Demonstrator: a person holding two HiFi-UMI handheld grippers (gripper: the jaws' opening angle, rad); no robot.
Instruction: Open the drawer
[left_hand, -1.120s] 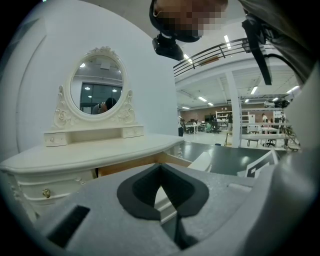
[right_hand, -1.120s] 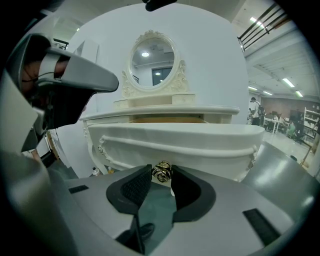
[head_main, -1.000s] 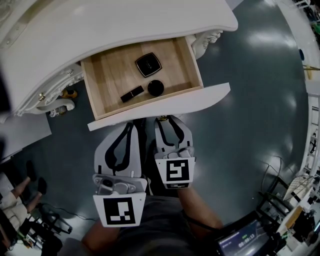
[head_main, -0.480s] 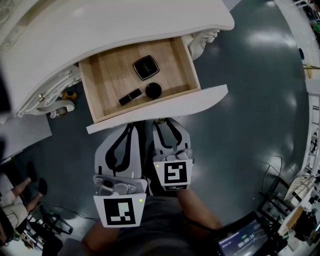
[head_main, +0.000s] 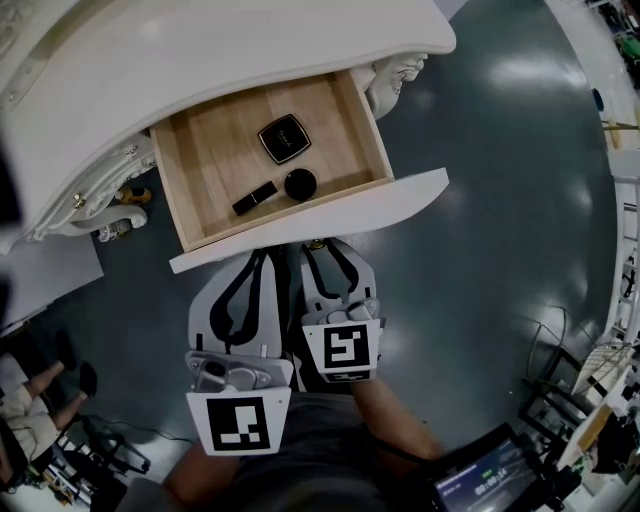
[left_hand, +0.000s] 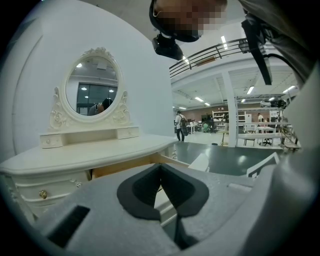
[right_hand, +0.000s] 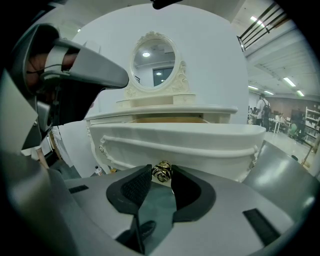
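Observation:
The wooden drawer (head_main: 215, 150) of the white dressing table (head_main: 200, 60) stands pulled out, its white curved front (head_main: 310, 222) toward me. Inside lie a square black compact (head_main: 284, 138), a round black jar (head_main: 300, 184) and a black lipstick tube (head_main: 255, 198). My right gripper (head_main: 318, 248) is shut on the golden rose-shaped knob (right_hand: 162, 171) under the front's middle, a pad on either side. Just left of it my left gripper (head_main: 268, 252) hangs under the drawer front, its jaws (left_hand: 161, 167) shut on nothing.
The oval mirror (right_hand: 154, 62) stands on the table top with small drawers below. A carved table leg (head_main: 395, 75) is right of the drawer. A white board (head_main: 40, 275) and someone's feet (head_main: 30, 390) are at left; a screen (head_main: 490, 480) and cables at lower right.
The table and drawer have drifted slightly left in the head view. Both grippers keep their places, and the right one stays on the knob.

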